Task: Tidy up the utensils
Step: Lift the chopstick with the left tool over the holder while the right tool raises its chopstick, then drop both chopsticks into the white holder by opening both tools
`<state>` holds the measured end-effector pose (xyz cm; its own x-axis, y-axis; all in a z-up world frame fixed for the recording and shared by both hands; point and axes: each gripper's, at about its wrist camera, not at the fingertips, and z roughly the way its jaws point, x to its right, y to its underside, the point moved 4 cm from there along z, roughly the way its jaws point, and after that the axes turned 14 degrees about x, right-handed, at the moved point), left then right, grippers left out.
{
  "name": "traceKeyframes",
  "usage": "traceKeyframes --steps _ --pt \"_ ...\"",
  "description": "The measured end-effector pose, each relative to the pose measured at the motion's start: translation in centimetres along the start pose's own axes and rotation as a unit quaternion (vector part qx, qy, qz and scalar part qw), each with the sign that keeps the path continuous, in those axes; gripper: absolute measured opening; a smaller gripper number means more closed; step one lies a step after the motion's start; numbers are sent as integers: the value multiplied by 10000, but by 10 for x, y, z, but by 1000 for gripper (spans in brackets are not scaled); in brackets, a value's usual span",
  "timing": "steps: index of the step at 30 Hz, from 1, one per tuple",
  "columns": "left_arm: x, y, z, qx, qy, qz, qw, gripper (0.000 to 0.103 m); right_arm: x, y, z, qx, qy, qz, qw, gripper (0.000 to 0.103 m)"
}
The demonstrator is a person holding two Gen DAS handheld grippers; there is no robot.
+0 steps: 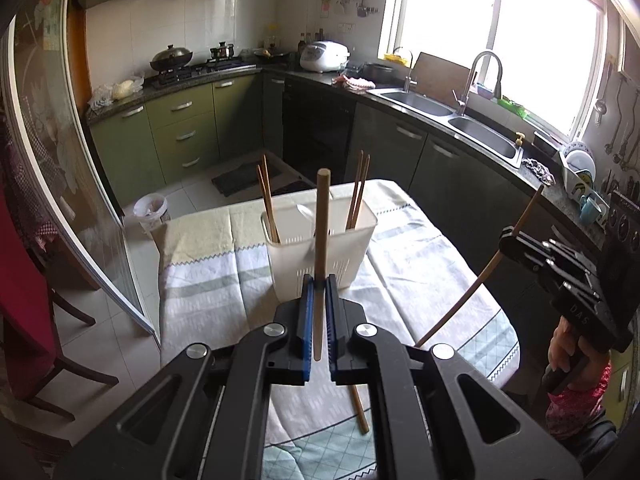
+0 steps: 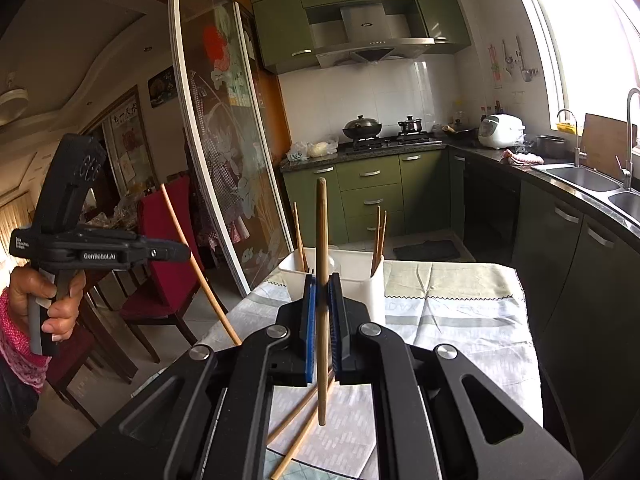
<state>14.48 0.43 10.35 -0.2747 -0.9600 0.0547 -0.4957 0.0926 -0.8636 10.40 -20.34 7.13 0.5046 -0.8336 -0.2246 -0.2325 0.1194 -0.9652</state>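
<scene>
In the left wrist view my left gripper [image 1: 320, 282] is shut on a wooden chopstick [image 1: 321, 216] that it holds upright in front of the white slotted holder [image 1: 352, 236]. The holder stands on the clothed table [image 1: 208, 280], with chopsticks leaning in its left end [image 1: 267, 204] and right end [image 1: 359, 192]. My right gripper [image 2: 322, 280] is shut on another upright chopstick [image 2: 322, 232], above the near side of the holder [image 2: 362, 280]. Each gripper shows in the other's view: right [image 1: 506, 239], left [image 2: 185, 251]. Loose chopsticks [image 2: 298, 416] lie on the cloth below.
A white bin [image 1: 152, 210] stands on the floor beyond the table's far left corner. Red chairs [image 2: 160, 240] and a sliding glass door [image 2: 224, 152] are on the left. A dark counter with a double sink [image 1: 460, 120] runs along the right.
</scene>
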Motion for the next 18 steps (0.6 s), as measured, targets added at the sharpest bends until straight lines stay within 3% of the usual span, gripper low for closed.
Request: traceKeyframes --steps 5,9,13,18 --pt "-4 -63 -1 519 -128 -25 9986 6 0 -18 5 147 2 -58 9999 7" --pt "-5 -95 15 729 -240 -52 9970 6 3 -46 15 455 48 -106 9989 7" --pt "-6 -105 41 722 -336 -84 9968 6 7 -83 35 810 54 -139 9966 7" --pt "-15 -95 79 473 -427 -170 9978 6 18 -115 71 1221 183 -150 9922 7"
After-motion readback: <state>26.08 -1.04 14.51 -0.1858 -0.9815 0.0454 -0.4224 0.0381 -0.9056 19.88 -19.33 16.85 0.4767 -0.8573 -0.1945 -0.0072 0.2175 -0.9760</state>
